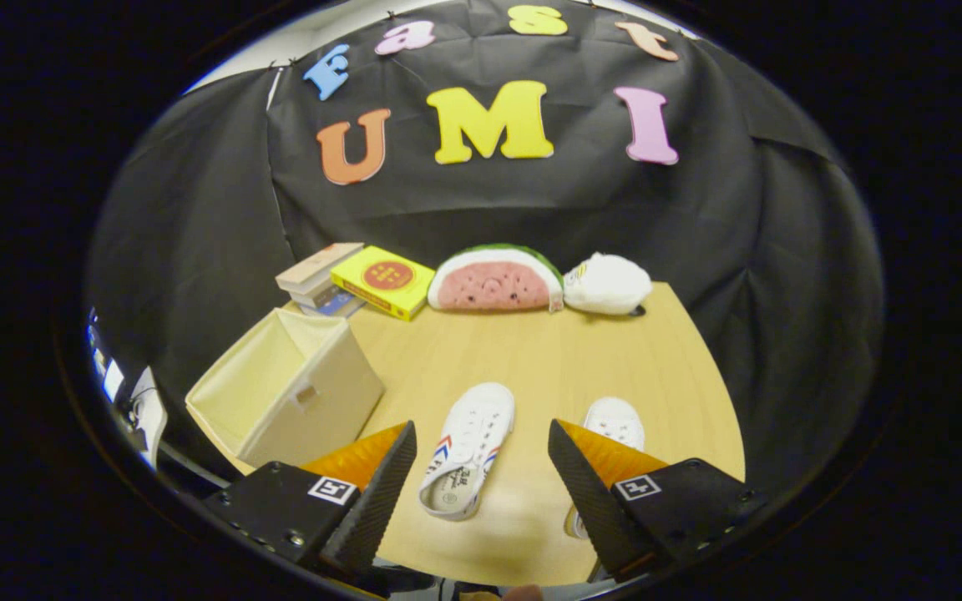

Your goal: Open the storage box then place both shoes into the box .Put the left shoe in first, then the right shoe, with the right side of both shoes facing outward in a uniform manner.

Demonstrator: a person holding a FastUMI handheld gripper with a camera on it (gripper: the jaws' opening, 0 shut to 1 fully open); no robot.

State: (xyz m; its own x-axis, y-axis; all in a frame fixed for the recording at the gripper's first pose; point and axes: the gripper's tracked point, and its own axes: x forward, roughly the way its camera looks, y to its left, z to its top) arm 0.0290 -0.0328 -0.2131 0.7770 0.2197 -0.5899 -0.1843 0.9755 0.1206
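Tongs [481,467] agape above white shoe [468,451]

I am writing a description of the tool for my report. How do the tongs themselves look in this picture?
The tongs have two wedge-shaped fingers that taper forward, with ribbed inner faces. Each finger sits on a black block base with small screws, and each base carries a square black-and-white marker tag. The fingers stand apart, pressing on nothing.

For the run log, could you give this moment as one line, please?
gripper: open, above table | box: open | left shoe: between fingers | right shoe: on table
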